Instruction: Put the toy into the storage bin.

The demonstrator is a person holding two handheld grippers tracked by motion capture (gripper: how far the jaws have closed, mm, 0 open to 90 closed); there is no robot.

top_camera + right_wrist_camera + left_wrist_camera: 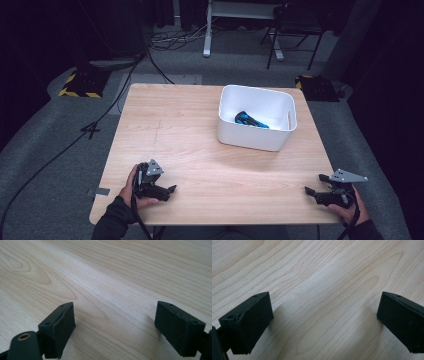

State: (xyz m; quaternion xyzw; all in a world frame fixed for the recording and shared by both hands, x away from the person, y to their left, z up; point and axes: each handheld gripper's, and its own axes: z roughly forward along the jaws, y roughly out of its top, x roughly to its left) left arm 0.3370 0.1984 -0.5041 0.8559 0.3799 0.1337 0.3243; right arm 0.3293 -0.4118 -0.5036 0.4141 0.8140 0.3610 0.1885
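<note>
Resting low at the near corners of the light wooden desk [200,150], the two grippers sit well apart, each held in a hand that comes in from the bottom edge. The left gripper [167,191] lies at the near left with its jaws spread and nothing between them; in the left gripper view [324,322] bare wood grain shows in the wide gap. The right gripper [314,192] sits at the near right edge, pointing inward toward the left, its jaws likewise released and empty (the right gripper view [115,332] shows plain desk between the two black blocks). A white plastic bin [255,137] stands on the far right part of the desk, well away from both grippers. Inside it, on the floor of the bin, lies a blue-and-black object [250,120], too small to identify; its long axis runs roughly left to right, slanting slightly toward the near right corner of the bin.
</note>
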